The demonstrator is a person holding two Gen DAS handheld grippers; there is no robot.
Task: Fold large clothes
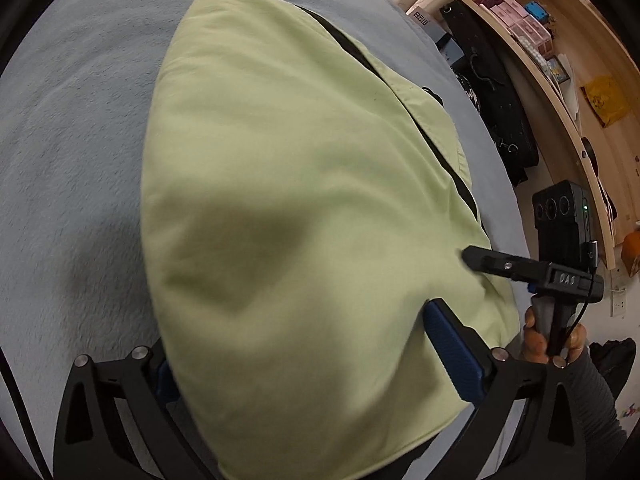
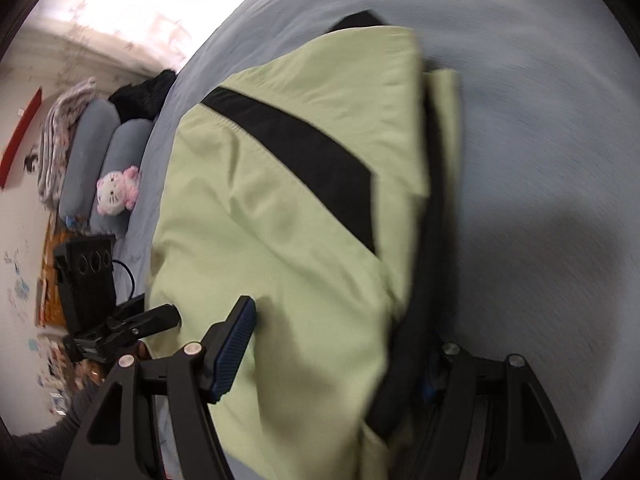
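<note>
Fingers [image 1: 452,356] of the left gripper [image 1: 316,364] stand wide apart around the pale green garment [image 1: 280,160] lying on the grey bed [image 1: 72,120]; whether the right gripper [image 2: 332,364] pinches its near edge I cannot tell. Laying a fold down, I judge; next, release and smooth.

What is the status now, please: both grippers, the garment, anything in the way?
Left gripper wide, green garment bunched between its fingers. Right gripper likewise astride the garment; grip unclear. Garment partly folded on grey bedding. Nothing in the way.
</note>
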